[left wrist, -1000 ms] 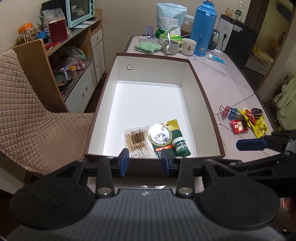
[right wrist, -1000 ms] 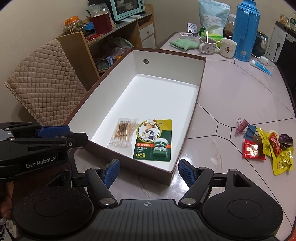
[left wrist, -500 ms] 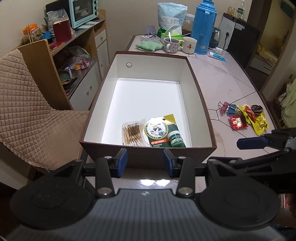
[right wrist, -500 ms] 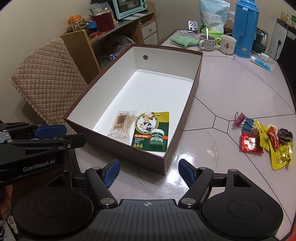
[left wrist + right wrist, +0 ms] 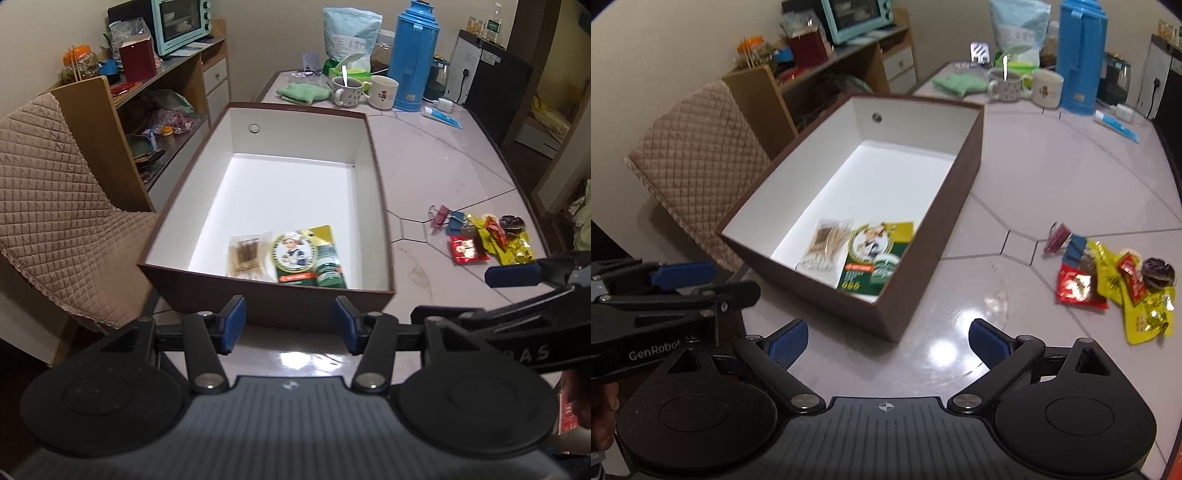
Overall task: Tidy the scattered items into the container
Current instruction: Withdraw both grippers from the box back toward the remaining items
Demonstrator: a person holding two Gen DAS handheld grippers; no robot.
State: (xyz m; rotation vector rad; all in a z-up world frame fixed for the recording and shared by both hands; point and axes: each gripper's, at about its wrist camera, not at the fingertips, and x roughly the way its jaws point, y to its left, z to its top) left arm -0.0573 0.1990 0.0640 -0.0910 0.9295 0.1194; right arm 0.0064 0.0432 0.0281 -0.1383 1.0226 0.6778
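A brown box with white inside (image 5: 369, 147) (image 5: 971, 155) stands on the table. In it lie a cotton swab pack (image 5: 248, 254) (image 5: 827, 245) and a green and yellow card with a small green jar (image 5: 308, 254) (image 5: 877, 256). Snack packets (image 5: 491, 243) (image 5: 1115, 288) and binder clips (image 5: 448, 218) (image 5: 1067, 242) lie scattered on the table right of the box. My left gripper (image 5: 289, 325) is open and empty, just short of the box's near wall. My right gripper (image 5: 888, 341) is open and empty, near the box's near right corner.
A blue thermos (image 5: 415, 55), two mugs (image 5: 364, 90), a green cloth (image 5: 303, 91), a pouch (image 5: 351, 31) and a tube (image 5: 441, 116) stand at the table's far end. A quilted chair (image 5: 55, 206) and a shelf unit with an oven (image 5: 177, 22) are to the left.
Both grippers have drawn back from the box toward the near table edge. The left gripper's fingers have opened wider. The items in the box have not moved.
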